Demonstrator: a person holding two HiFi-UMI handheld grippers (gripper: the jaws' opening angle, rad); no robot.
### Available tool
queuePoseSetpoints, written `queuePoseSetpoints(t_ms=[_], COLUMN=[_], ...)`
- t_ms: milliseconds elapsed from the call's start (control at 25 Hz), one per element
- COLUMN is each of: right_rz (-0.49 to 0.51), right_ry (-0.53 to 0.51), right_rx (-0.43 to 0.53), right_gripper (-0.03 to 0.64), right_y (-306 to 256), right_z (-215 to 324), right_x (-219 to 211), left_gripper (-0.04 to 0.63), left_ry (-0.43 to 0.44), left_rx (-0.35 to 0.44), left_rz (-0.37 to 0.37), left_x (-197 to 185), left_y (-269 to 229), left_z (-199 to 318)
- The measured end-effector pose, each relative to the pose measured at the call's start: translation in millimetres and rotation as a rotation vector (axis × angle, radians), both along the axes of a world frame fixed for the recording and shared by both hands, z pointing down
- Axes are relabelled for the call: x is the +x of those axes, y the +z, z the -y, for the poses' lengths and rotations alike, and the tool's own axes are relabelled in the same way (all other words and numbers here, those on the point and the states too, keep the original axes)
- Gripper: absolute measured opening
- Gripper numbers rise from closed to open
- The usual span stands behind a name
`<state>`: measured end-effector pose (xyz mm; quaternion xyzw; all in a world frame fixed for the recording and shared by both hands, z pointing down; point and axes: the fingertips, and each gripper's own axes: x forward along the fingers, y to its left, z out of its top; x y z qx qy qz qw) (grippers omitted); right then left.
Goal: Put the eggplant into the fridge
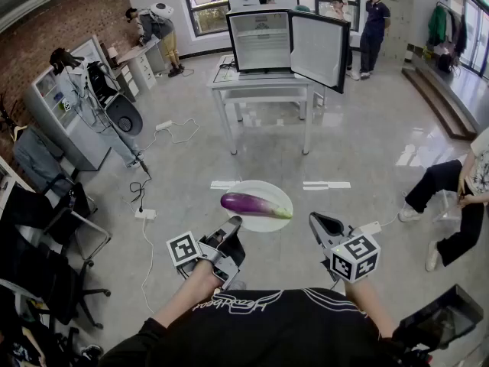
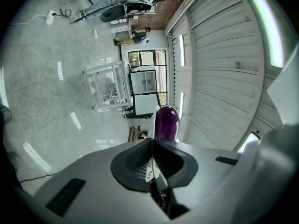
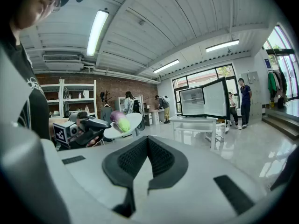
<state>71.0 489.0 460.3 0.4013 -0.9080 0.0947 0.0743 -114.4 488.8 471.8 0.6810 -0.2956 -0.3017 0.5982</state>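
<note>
A purple eggplant (image 1: 256,205) with a green cap lies on a white plate (image 1: 267,220) carried in the air in front of me. My left gripper (image 1: 231,226) is shut on the plate's near rim; in the left gripper view the plate's edge (image 2: 152,120) runs out from between the pads, with the eggplant (image 2: 167,122) on it. My right gripper (image 1: 319,223) hangs just right of the plate, shut and holding nothing. The right gripper view shows its pads (image 3: 161,157) together, and the plate (image 3: 127,126) and eggplant (image 3: 120,121) to its left. The small fridge (image 1: 262,40) stands on a white table (image 1: 263,90) ahead, door (image 1: 317,50) swung open.
Several people stand behind the fridge (image 1: 374,21) and at the back left desk (image 1: 160,29). A seated person's legs (image 1: 447,205) reach in at the right. Office chairs (image 1: 46,243), a shelf unit (image 1: 69,113) and floor cables (image 1: 145,205) line the left. A raised step (image 1: 439,98) runs along the right.
</note>
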Motion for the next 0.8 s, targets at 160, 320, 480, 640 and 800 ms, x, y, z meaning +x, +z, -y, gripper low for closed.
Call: queuePoseSetpoints(t_ms=[160,320,480,640,800], right_rz=[0.011,0.013,0.012,0.014,0.025], right_ry=[0.002,0.006,0.018,0.021,0.021], right_rx=[-0.003,-0.003,0.004,0.002,-0.008], right_gripper=[0.008,0.008,0.008,0.008,0.008], right_y=[-4,-2,5,5,4], right_z=[-3,-10,-26,-29,-29], right_x=[-3,-2,3,6,3], left_gripper=[0.017,0.017,0.017,0.017,0.017], left_ry=[0.006,0.009,0.015,0.016,0.009], left_rx=[-0.008,0.0,0.012,0.013,0.018], left_rz=[-0.008,-0.017,-0.022,-0.036,-0.038], left_x=[-1,0,3,6,3], left_y=[-1,-1,4,4,2], left_z=[-1,-6,-19,-22,-24])
